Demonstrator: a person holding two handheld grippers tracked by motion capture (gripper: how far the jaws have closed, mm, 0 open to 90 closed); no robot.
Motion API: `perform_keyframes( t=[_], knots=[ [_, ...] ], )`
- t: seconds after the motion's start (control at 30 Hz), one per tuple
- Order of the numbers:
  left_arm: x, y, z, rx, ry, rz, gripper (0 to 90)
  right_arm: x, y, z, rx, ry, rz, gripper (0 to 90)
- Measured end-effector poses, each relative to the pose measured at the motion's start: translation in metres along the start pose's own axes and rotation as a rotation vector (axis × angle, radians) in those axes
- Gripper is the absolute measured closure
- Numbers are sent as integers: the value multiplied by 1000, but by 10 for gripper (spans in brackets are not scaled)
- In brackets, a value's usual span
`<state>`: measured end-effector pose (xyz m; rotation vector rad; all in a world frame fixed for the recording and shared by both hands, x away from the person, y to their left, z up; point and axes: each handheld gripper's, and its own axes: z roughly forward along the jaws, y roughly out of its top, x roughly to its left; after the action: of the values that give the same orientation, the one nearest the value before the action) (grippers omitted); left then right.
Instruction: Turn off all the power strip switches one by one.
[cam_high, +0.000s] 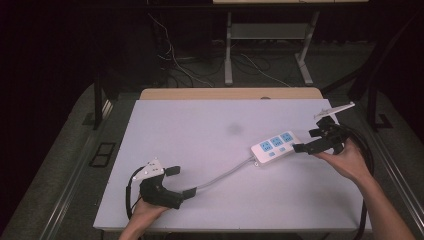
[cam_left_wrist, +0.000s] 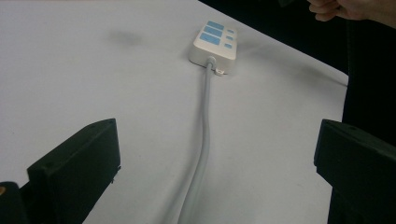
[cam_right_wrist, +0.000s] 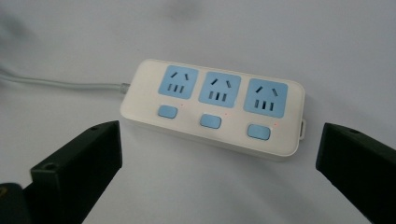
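Two tools stand wide open and empty: from above, the power strip (cam_high: 274, 145) lies near the counter's right edge with the right tool (cam_high: 320, 140) just beside it; the left tool (cam_left_wrist: 210, 163) straddles the grey cable (cam_left_wrist: 203, 140), which could drag the strip; the right tool (cam_right_wrist: 217, 158) faces the strip's switches and could knock it askew.

Smooth plastic power strip (cam_right_wrist: 212, 109), matt white table (cam_high: 200, 130)

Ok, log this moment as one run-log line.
left gripper: open, astride grey cable | right gripper: open, at power strip end | strip flat on table, ungripped
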<state>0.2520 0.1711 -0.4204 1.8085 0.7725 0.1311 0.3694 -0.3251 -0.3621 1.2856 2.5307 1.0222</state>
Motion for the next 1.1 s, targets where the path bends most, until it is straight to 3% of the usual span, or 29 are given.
perform_keyframes(
  t=[0.13,0.2,0.27,0.47,0.63,0.67,0.83,0.93,1.1],
  knots=[
    [1,0,-1,-7,5,-3,0,-6,2,8,22,-32,2,63],
    [1,0,-1,-11,6,-9,0,-10,2,11,26,-22,13,158],
    [2,0,-2,-15,8,-10,0,-13,3,13,25,-34,21,176],
    [4,0,-2,-15,8,-11,0,-16,5,20,14,-56,28,354],
    [4,0,-3,-16,9,-11,0,-18,5,24,24,-49,33,482],
    [4,0,-3,-16,10,-11,0,-19,5,27,26,-41,31,557],
    [5,-1,-2,-16,11,-16,0,-23,5,32,48,-11,39,664],
    [5,-1,-2,-15,11,-16,0,-25,4,35,40,-5,39,804],
    [5,-1,-2,-13,11,-15,0,-26,4,37,40,-13,34,895]
  ],
)
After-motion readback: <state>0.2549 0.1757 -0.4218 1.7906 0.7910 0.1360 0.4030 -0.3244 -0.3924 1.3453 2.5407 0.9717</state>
